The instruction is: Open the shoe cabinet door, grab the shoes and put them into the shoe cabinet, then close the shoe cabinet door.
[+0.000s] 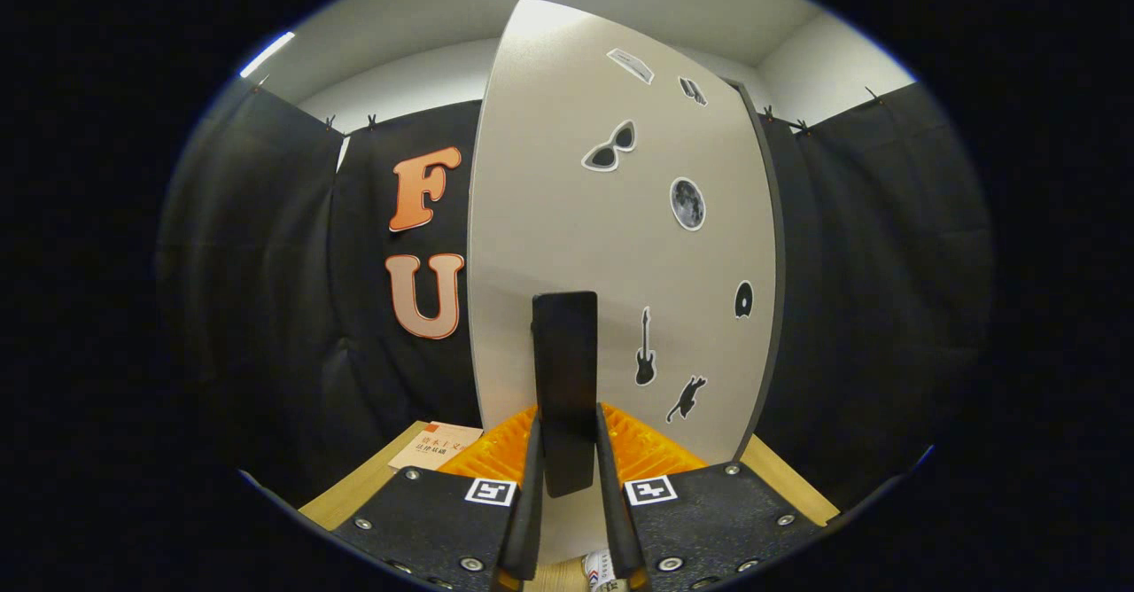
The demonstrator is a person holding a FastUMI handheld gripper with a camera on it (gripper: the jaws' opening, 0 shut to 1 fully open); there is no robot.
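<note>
The shoe cabinet door [567, 220] is a pale grey panel with several small black stickers, standing upright right in front of me. Its black vertical handle [564, 353] sticks out toward me. My gripper [567, 428] is shut on the lower part of that handle, one finger pressing on each side. The door's dark edge [769, 246] shows along its right side. A small white object with print [601, 567] peeks out low between the fingers; I cannot tell what it is.
An orange ribbed surface [656, 455] lies behind the fingers at the foot of the door. A booklet [438, 446] rests on the wooden tabletop [354, 490] to the left. Black cloth walls [886, 264] close in both sides.
</note>
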